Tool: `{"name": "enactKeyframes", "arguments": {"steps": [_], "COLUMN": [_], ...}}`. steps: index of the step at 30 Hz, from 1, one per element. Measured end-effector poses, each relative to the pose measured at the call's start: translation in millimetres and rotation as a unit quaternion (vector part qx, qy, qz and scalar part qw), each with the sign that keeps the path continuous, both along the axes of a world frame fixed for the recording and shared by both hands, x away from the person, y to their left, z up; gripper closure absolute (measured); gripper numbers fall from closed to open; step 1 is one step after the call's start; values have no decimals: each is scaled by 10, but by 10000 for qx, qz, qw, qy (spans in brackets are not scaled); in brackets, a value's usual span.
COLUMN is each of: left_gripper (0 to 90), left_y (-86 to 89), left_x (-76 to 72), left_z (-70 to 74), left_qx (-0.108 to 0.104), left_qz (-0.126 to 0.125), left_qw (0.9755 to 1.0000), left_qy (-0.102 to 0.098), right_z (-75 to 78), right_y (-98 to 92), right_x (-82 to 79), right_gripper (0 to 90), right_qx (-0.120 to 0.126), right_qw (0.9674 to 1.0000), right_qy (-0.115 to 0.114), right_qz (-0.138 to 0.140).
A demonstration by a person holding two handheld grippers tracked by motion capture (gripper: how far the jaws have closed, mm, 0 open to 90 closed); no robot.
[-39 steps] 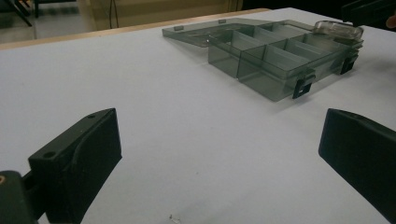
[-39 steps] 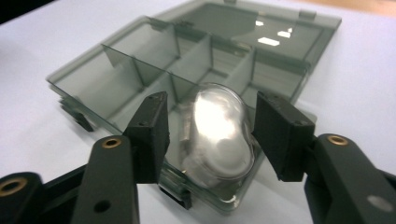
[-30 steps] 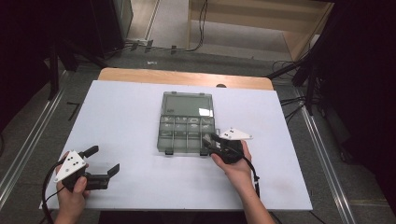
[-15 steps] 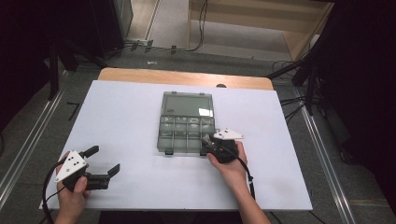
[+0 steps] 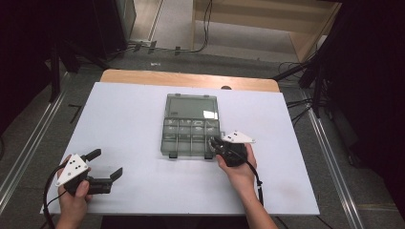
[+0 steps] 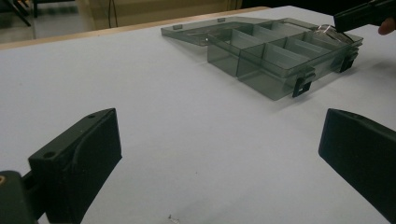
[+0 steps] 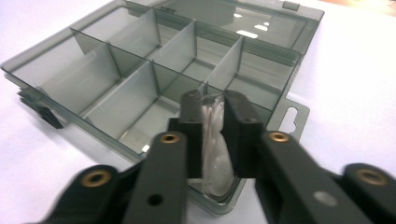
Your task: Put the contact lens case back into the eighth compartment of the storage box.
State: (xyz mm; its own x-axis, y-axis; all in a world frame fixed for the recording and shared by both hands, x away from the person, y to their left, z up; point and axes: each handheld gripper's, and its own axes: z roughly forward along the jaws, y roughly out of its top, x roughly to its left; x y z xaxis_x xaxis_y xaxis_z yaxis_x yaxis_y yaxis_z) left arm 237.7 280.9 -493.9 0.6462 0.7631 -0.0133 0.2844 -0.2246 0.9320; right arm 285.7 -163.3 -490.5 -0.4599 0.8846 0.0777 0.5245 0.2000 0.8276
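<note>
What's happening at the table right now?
The right gripper, whose jaws have just been closing, pinches a small clear plastic packet over the near right compartment of the open smoky-grey plastic organiser box. The left gripper rests open on the white table, away from the box.

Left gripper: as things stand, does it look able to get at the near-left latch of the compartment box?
Probably yes. The left gripper is open, holds nothing, and bare table lies between it and the latch; the right gripper works at the box's other corner.

organizer box: smoky clear glossy plastic; table: matt white w/ wood edge; tool matt black plastic.
</note>
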Motion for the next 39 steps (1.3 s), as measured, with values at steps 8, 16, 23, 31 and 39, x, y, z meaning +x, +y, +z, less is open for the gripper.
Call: {"name": "enactKeyframes", "arguments": {"steps": [8, 16, 23, 31, 39], "left_gripper": [0, 0, 0, 0, 0], "left_y": [-3, -15, -48, -204, -344], "left_x": [0, 0, -3, 46, 110], "left_z": [1, 4, 31, 110, 206], "left_qx": [30, 49, 25, -27, -128], "left_qz": [-7, -27, -55, -188, -373], "left_qw": [10000, 10000, 10000, 9997, 9990], "left_qy": [4, -15, -39, -144, -189], "right_z": [-22, -61, -57, -66, 20], "right_y": [16, 11, 10, -63, -210], "right_x": [3, 10, 24, 25, 45], "right_gripper": [884, 886, 887, 821, 492], "right_qx": [126, 321, 375, 442, 861], "right_qw": [9999, 9994, 9990, 9988, 9956], "right_qy": [27, 109, 203, 57, -103], "right_qz": [103, 120, 110, 223, 349]}}
